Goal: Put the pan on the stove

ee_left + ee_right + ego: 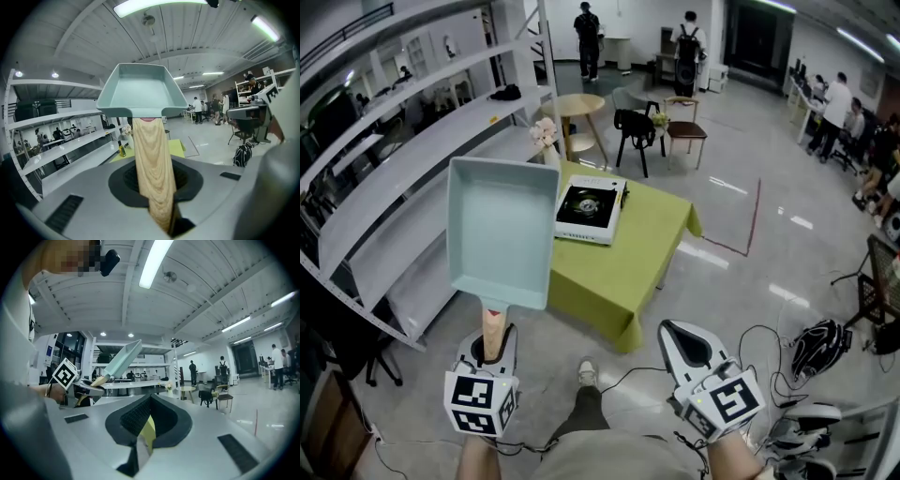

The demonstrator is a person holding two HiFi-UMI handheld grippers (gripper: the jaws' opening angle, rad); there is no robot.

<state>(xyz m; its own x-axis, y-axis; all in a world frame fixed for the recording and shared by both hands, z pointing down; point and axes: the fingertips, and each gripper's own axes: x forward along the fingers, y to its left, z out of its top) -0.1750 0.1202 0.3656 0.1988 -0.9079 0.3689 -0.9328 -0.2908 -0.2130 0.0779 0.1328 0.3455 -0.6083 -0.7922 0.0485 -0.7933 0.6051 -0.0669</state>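
Left gripper (492, 345), jaws clamped on the pale wooden handle (491, 328) of the teal rectangular pan (502, 230), which is held aloft short of the table; right gripper (682, 345) closed, empty; advisable: keep the pan level, carry it over the lime-clothed table (619, 272), and lower it centred on the white portable gas stove (589, 208).
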